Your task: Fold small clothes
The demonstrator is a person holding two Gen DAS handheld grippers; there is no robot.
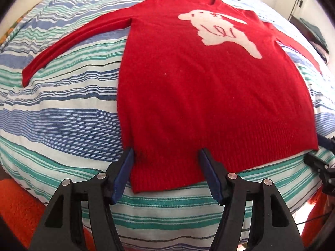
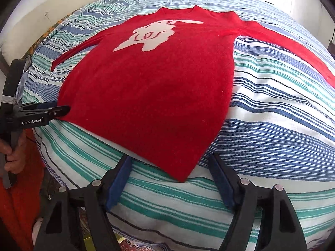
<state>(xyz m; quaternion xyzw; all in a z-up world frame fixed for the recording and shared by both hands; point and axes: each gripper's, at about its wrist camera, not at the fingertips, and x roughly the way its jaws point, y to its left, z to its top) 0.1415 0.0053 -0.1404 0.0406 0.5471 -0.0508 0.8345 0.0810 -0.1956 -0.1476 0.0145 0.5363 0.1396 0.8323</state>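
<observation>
A bed covered in a white sheet with blue, teal and thin black stripes [image 1: 62, 108] carries one garment: a red knitted long-sleeved sweater with a white animal figure on its chest [image 1: 199, 79]. The sweater lies flat, front up, both sleeves spread out to the sides, its ribbed hem close to the near edge of the bed

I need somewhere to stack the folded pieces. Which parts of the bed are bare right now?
Bare striped bedspread lies below the sweater's outstretched sleeve, and on the far side beside the other sleeve. The near edge is crowded: the left gripper and right gripper straddle the hem corners.
</observation>
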